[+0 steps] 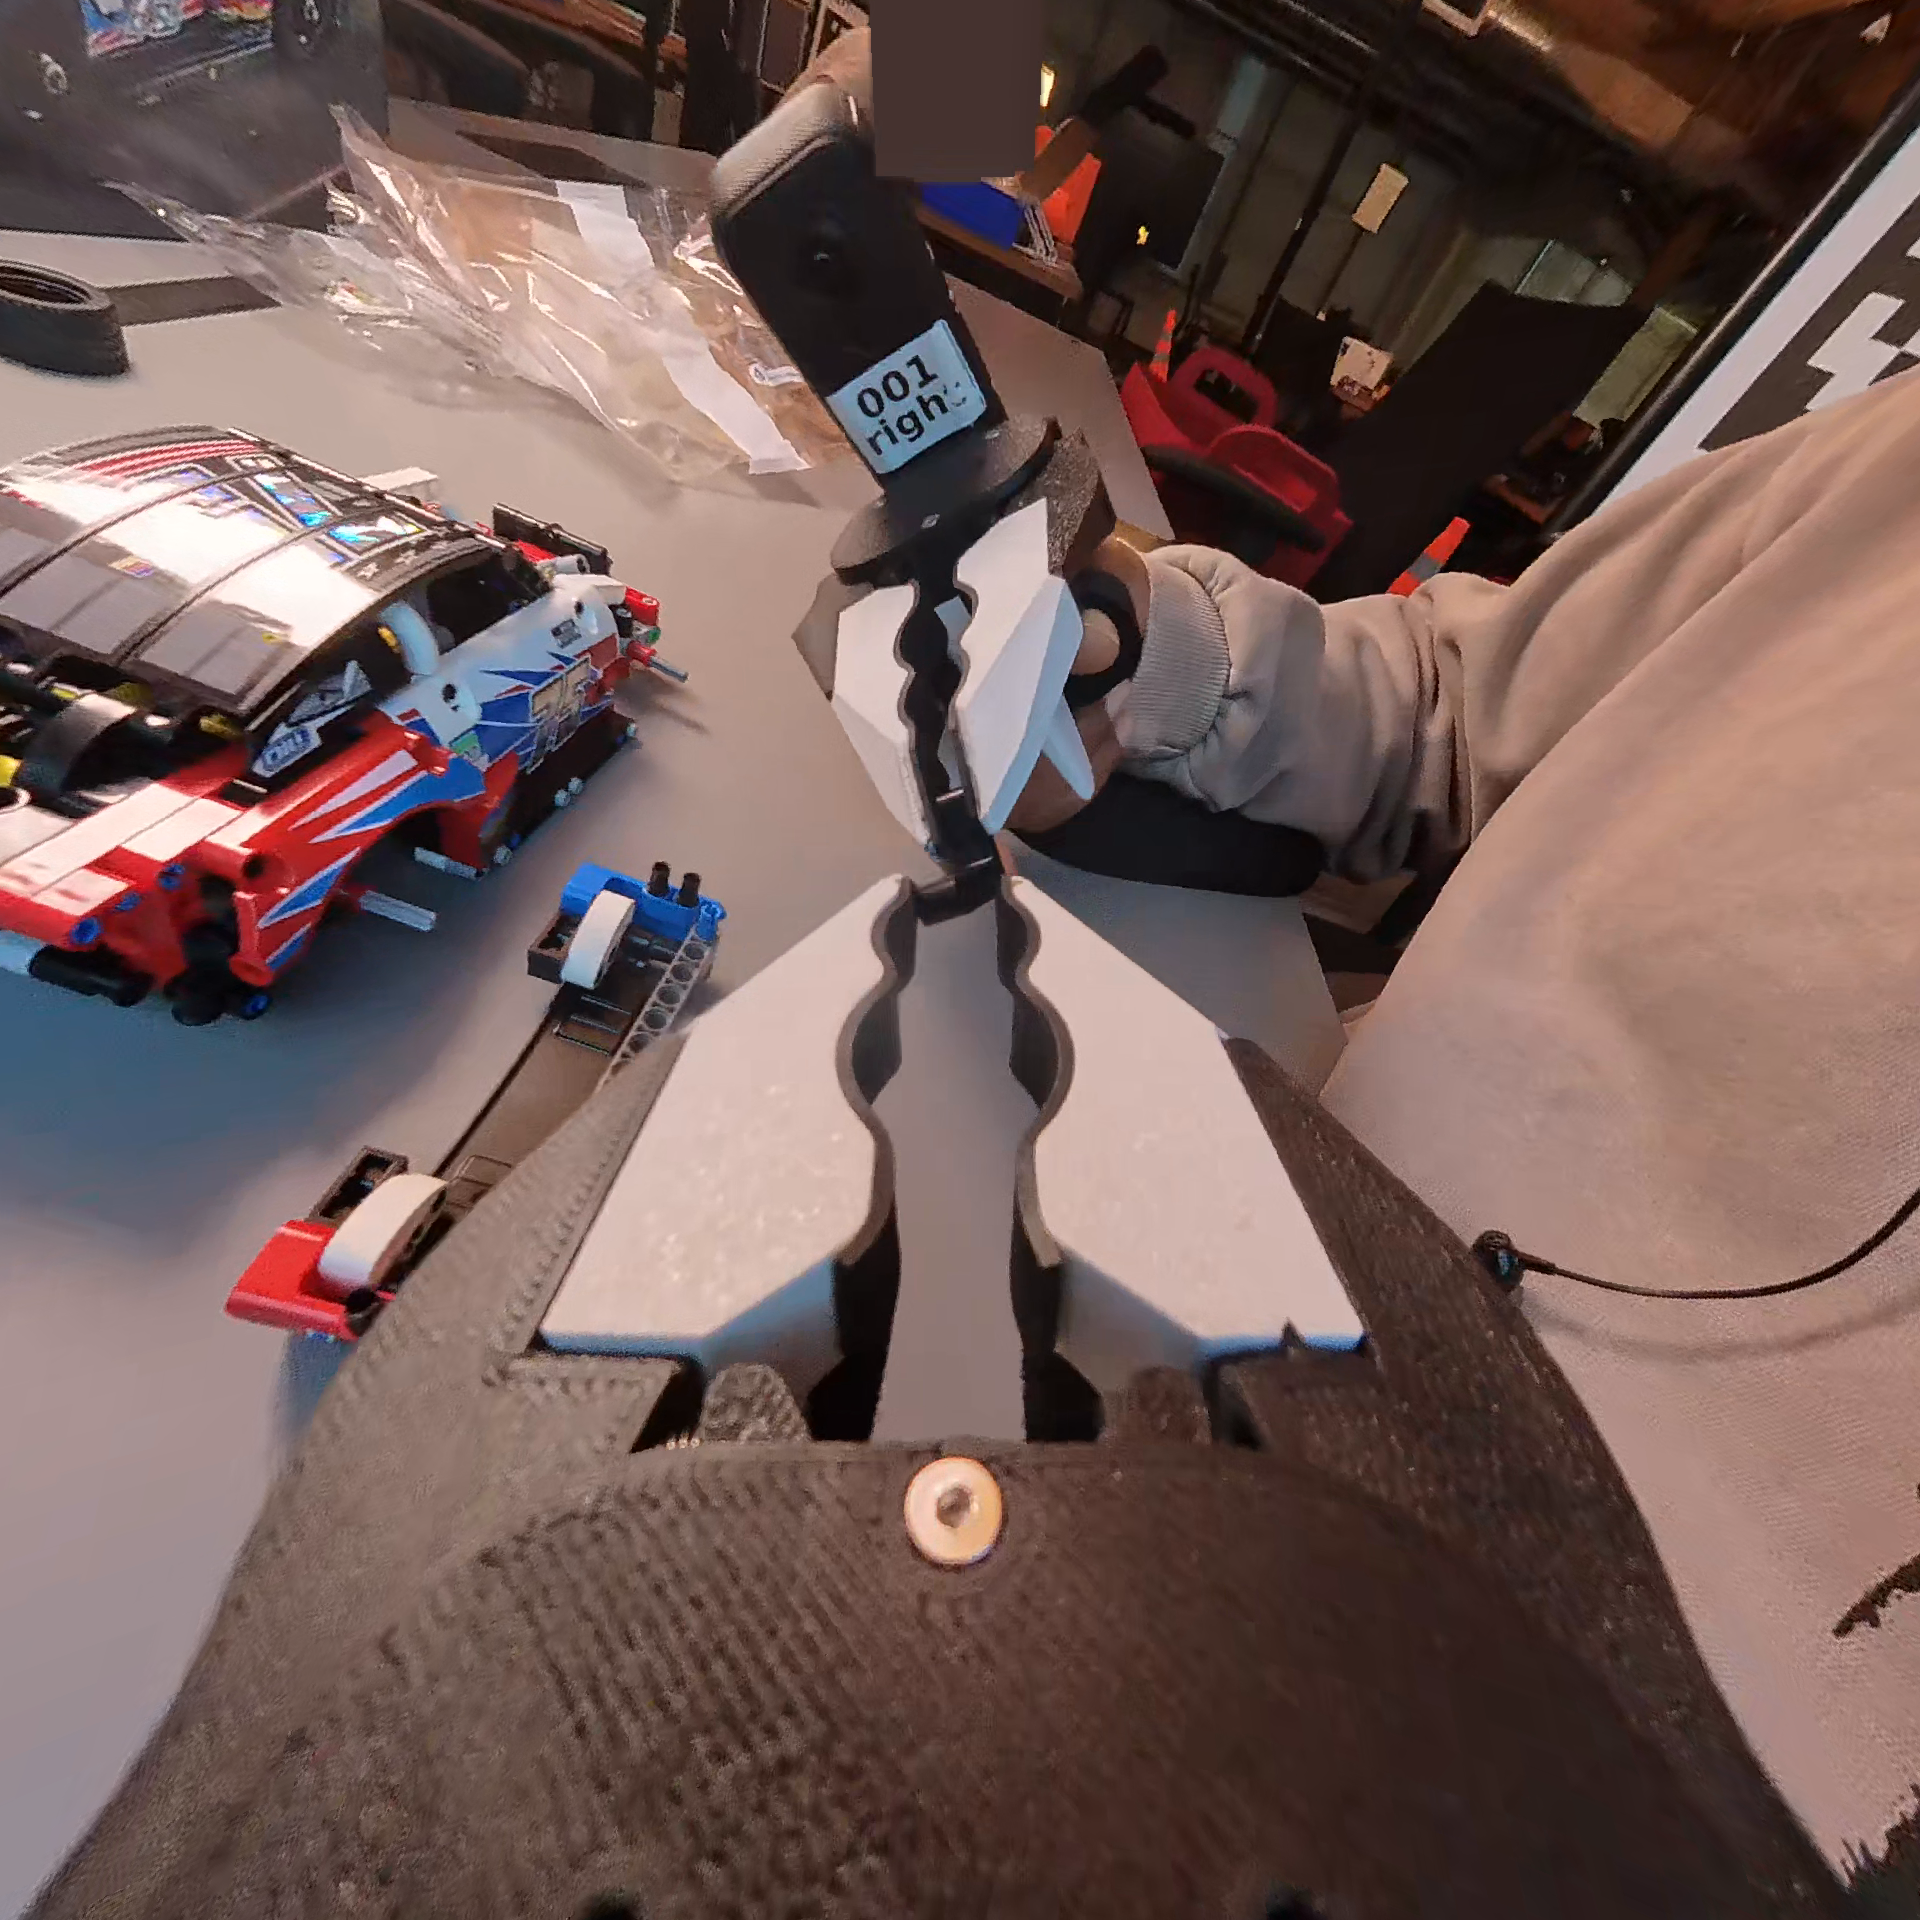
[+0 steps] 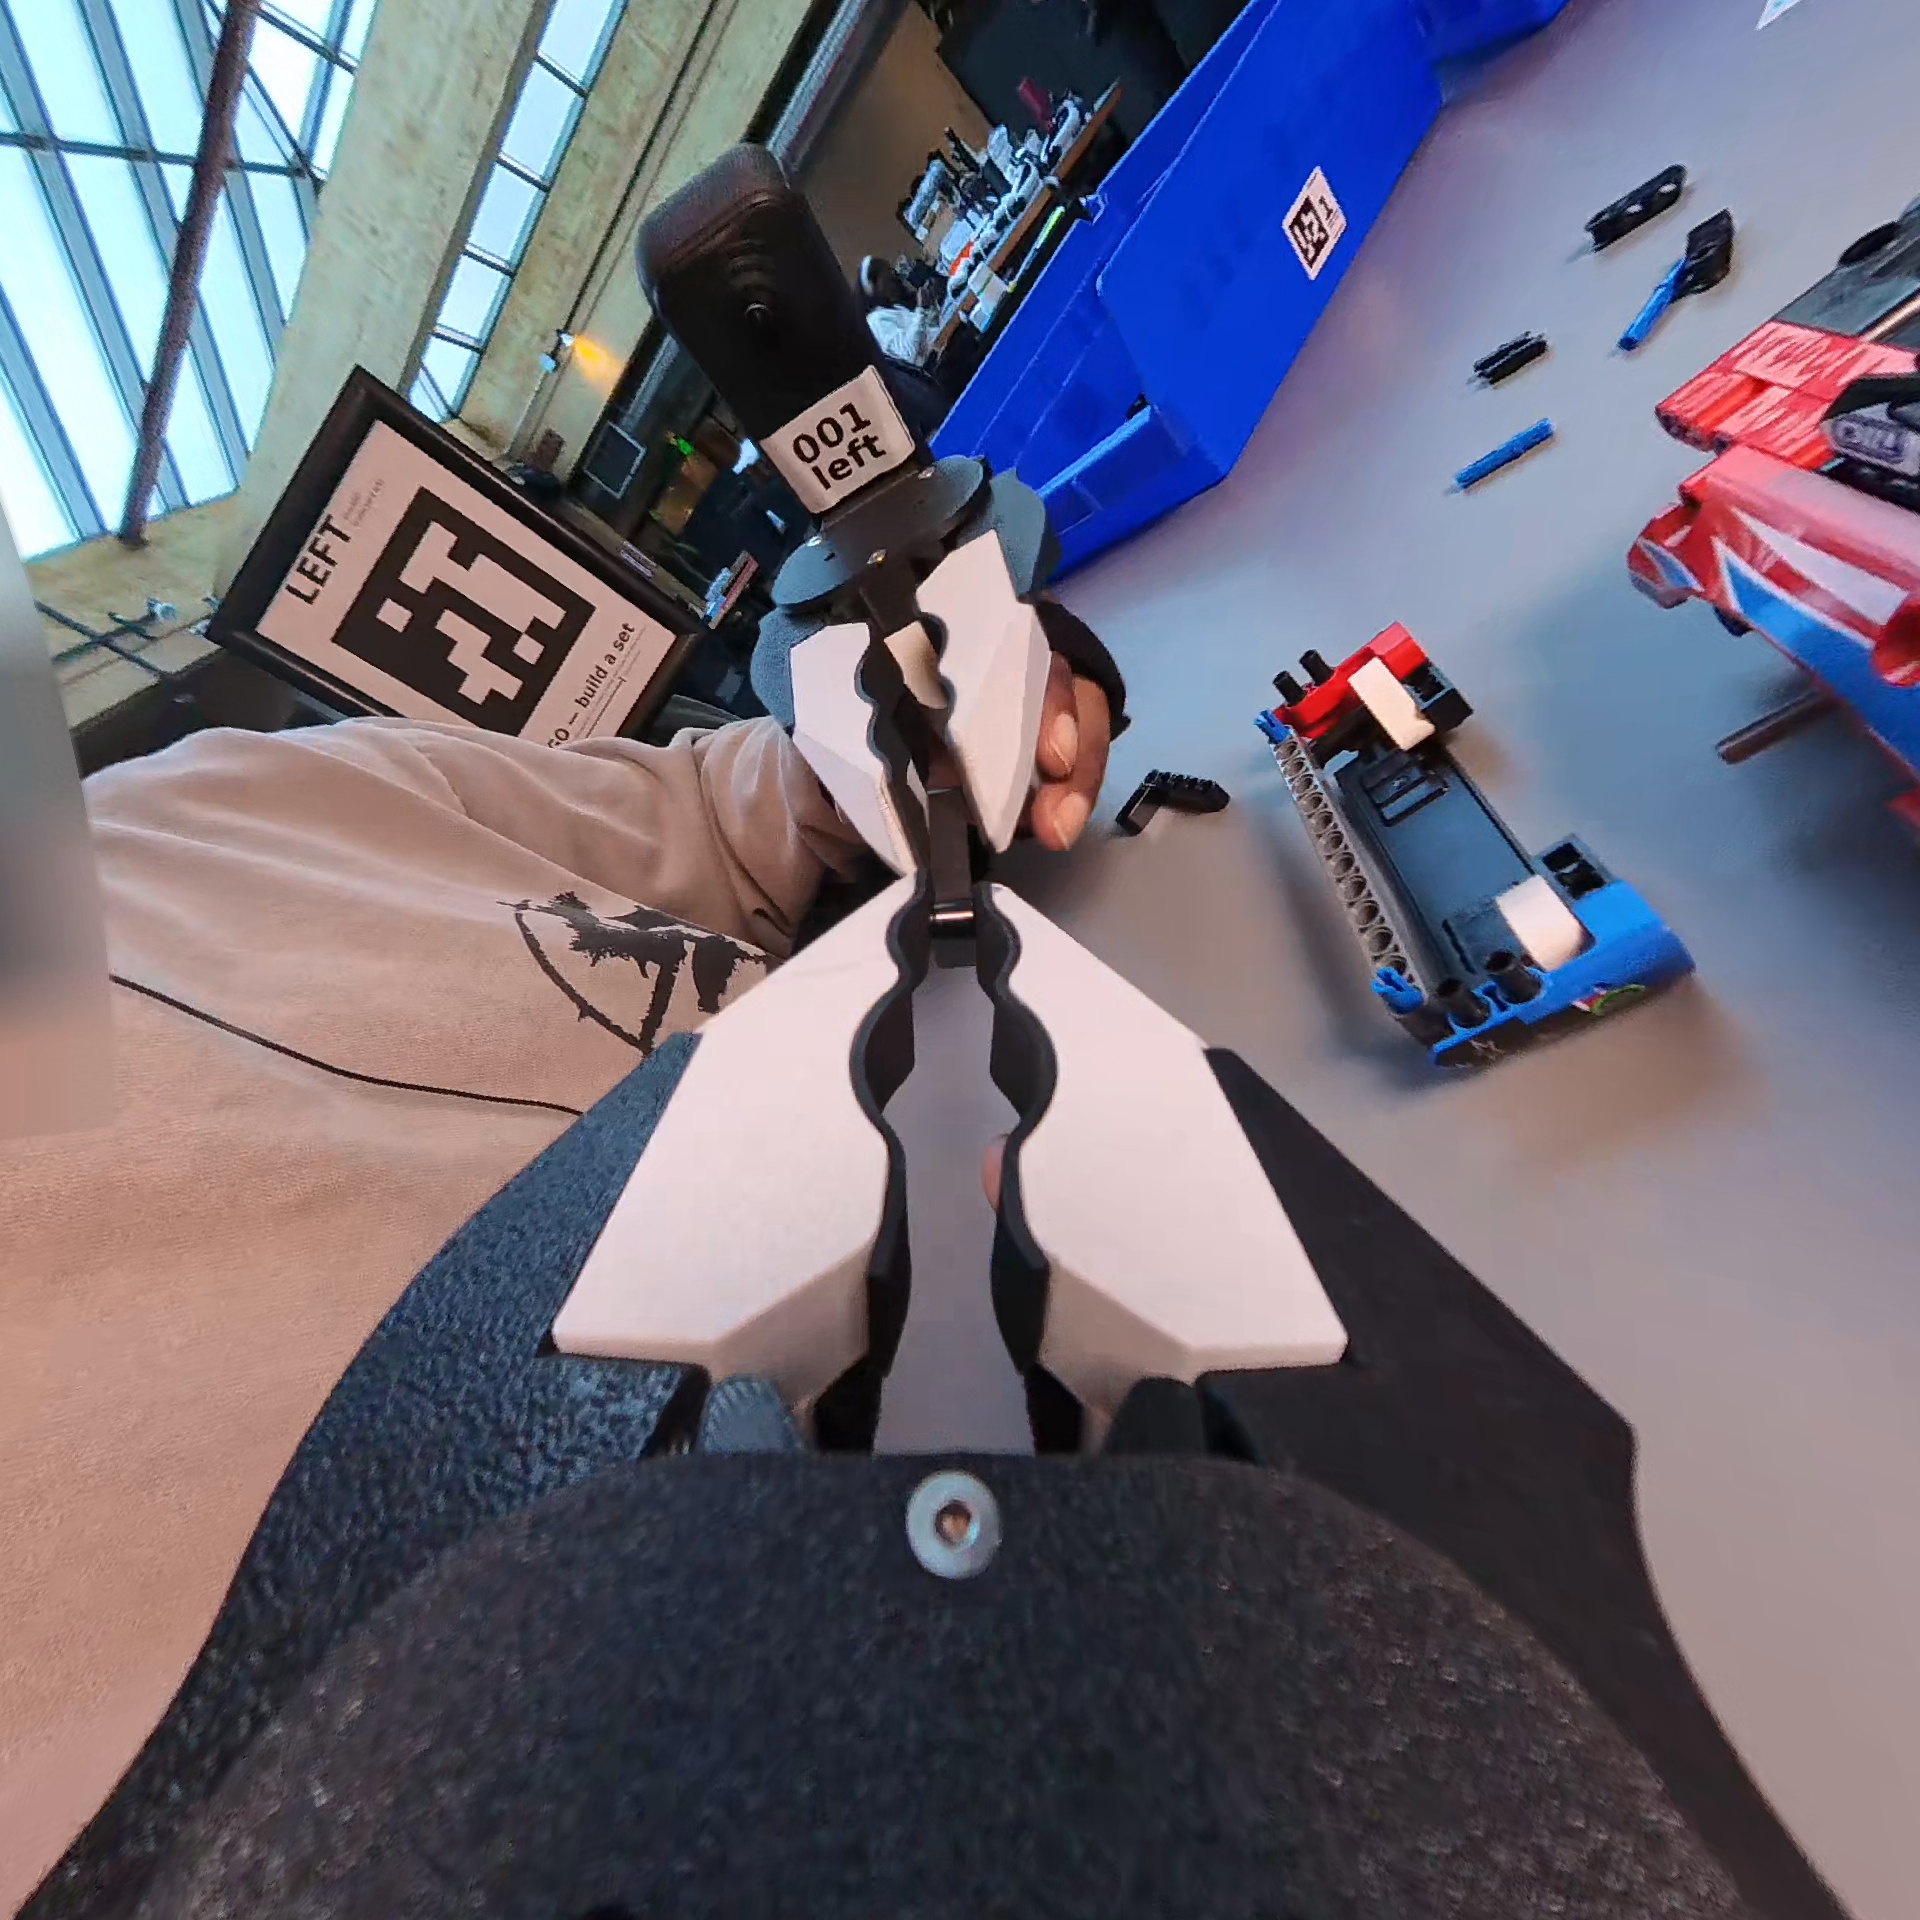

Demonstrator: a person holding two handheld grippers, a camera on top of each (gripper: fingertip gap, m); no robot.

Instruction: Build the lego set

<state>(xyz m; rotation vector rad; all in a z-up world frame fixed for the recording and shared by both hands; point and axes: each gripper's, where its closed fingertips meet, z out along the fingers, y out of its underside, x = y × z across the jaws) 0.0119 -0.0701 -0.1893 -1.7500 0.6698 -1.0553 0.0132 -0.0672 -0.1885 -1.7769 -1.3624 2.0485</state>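
Observation:
My left gripper (image 1: 954, 896) and my right gripper (image 2: 951, 920) meet tip to tip above the grey table's near edge. Each is shut on one end of a small black lego assembly (image 1: 956, 836), a thin beam with a pin-like end, which also shows in the right wrist view (image 2: 948, 868). I cannot tell whether the parts are fully joined. The right gripper (image 1: 951, 816) faces the left wrist camera, and the left gripper (image 2: 940, 831) faces the right wrist camera. A flat black chassis piece with blue and red ends (image 1: 582, 987) (image 2: 1455, 862) lies on the table beside them.
A red, white and blue lego car (image 1: 260, 707) (image 2: 1808, 520) stands farther out. A black L-shaped piece (image 2: 1169, 800) lies near the grippers, and loose blue and black pieces (image 2: 1501, 454) lie beyond. A blue bin (image 2: 1247, 260), clear bags (image 1: 540, 301) and a tyre (image 1: 57, 317) sit at the back. Left and right tips are no more than a few centimetres apart.

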